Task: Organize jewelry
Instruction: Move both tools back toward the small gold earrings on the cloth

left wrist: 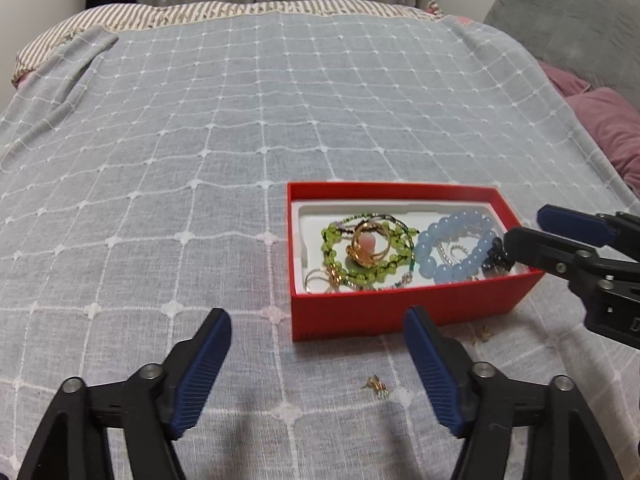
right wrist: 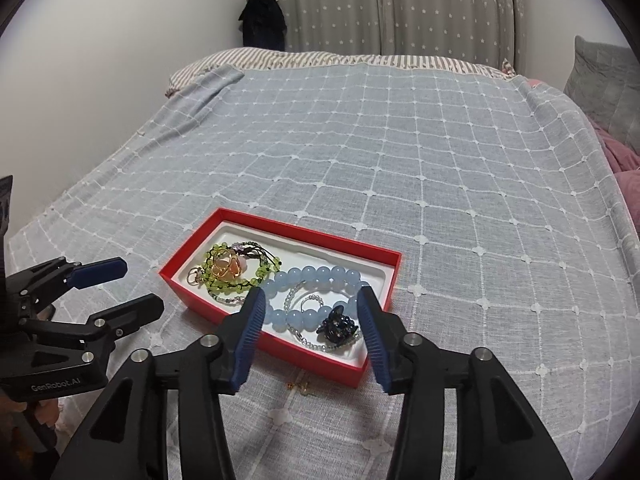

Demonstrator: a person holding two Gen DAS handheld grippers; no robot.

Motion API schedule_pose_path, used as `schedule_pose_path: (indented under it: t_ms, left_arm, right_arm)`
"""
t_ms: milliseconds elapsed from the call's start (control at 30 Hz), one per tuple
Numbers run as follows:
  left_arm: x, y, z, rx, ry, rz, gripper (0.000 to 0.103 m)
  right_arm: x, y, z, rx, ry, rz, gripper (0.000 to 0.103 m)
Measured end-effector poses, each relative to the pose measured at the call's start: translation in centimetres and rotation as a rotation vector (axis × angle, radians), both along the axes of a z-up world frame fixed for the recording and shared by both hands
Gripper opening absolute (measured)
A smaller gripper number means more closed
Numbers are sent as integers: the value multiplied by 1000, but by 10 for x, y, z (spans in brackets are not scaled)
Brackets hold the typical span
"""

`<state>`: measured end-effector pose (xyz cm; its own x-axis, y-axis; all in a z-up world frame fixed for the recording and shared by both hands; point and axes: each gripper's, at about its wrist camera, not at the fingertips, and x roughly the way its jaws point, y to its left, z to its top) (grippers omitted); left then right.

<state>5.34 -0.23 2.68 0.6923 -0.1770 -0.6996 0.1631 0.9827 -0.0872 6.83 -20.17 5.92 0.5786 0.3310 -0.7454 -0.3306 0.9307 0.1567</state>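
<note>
Sitting lower centre-right, red box (left wrist: 400,308) on the bed (left wrist: 200,140) already holds most beads & rings; two small earrings (left wrist: 377,385) lie loose just below it. Left tongs (left wrist: 318,360) wide, empty; right tongs (right wrist: 311,334) wide over the box's near end, empty. Next, prob.: narrow pinch on a stray earring, w/o snagging cloth.

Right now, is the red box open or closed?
Open. The red box has no lid on it; its white inside shows, with the blue bead bracelet and green bead bracelet lying in it.

Open bedspread (left wrist: 200,140) beyond jewelry-crowded red box (left wrist: 360,312).
</note>
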Motion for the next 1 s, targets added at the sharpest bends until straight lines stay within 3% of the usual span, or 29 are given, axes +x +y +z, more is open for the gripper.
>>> schedule_pose_path:
  t_ms: [267,667,1000]
  left_arm:
    - [-13,3,-8,-4,55,11,93]
    - [-38,4,-27,33,112,-14,94]
    - [-51,8,-47,96,141,-46,94]
  right_arm:
    - [-29,-6,3,-37,11,6,66]
    - [-68,-3,-8,-80,56,61,68]
    - [-79,-1,-39,-89,138,72,68]
